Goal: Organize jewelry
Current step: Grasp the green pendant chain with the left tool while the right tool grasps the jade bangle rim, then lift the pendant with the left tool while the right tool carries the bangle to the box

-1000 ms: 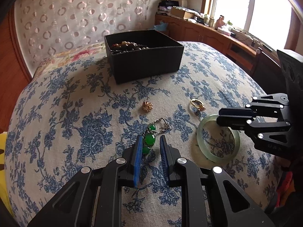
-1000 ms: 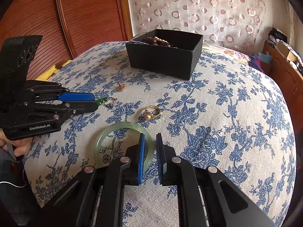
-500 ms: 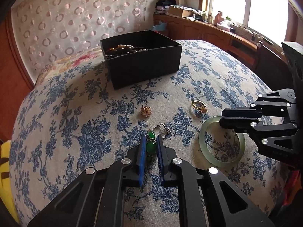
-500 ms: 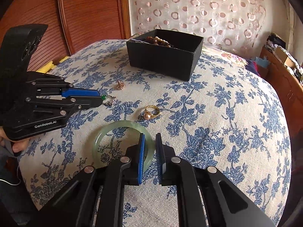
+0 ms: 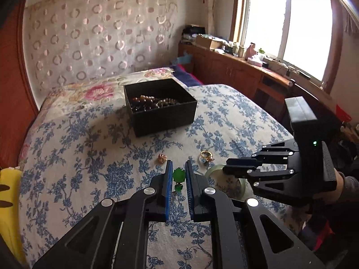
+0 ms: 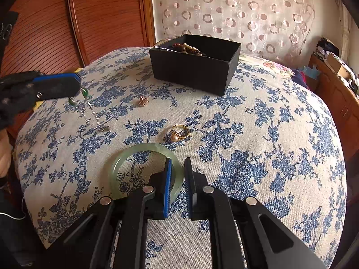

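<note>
My left gripper (image 5: 178,168) is shut on a green-stone chain (image 5: 178,175) and holds it lifted above the cloth; in the right wrist view the chain (image 6: 89,107) hangs from that gripper (image 6: 76,85) with its end touching the table. My right gripper (image 6: 178,165) stands astride the rim of a pale jade bangle (image 6: 125,159) lying flat; whether its pads grip the rim I cannot tell. A gold pearl ring (image 6: 179,132) and a small rose-gold flower piece (image 6: 142,101) lie on the cloth. A black box (image 6: 193,65) holding beads stands at the back.
The round table wears a blue floral cloth (image 6: 269,134). A wooden wardrobe (image 6: 89,18) stands behind on the left. A bed with floral bedding (image 5: 89,89) and a wooden sideboard (image 5: 235,69) under the window lie beyond the table.
My left gripper closed on the green-stone chain and rose with it, so the chain now dangles. My right gripper stayed at the bangle rim.
</note>
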Action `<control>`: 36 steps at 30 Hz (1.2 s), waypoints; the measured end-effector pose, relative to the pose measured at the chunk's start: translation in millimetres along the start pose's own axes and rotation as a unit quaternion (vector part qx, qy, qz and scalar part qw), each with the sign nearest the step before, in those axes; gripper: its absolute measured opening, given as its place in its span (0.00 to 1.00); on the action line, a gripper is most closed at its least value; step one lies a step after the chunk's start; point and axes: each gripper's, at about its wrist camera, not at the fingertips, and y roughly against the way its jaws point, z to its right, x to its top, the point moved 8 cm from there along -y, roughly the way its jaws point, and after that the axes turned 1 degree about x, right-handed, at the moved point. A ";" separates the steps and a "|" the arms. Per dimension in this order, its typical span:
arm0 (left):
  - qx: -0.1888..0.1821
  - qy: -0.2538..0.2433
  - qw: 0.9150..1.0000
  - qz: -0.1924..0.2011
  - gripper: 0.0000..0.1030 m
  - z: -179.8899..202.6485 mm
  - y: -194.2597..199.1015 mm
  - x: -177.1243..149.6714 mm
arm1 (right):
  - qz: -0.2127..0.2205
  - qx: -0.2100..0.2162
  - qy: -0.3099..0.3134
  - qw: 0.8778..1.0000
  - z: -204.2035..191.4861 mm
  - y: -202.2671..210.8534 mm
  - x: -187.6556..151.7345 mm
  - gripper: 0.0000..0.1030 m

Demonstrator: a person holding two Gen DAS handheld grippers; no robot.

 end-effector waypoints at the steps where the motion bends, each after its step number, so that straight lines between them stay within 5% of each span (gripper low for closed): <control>1: 0.000 0.000 1.000 0.003 0.10 0.4 2.4 1.2 | 0.000 0.000 0.000 1.000 0.1 0.0 -0.1 0.11; 15: 0.015 0.002 1.000 0.014 0.10 -7.0 3.7 14.7 | 0.012 0.001 0.017 1.000 -10.9 5.6 12.6 0.08; 36: 0.029 0.002 0.999 0.045 0.10 -34.5 -6.8 73.0 | 0.066 -0.017 0.002 0.998 45.9 8.8 115.1 0.09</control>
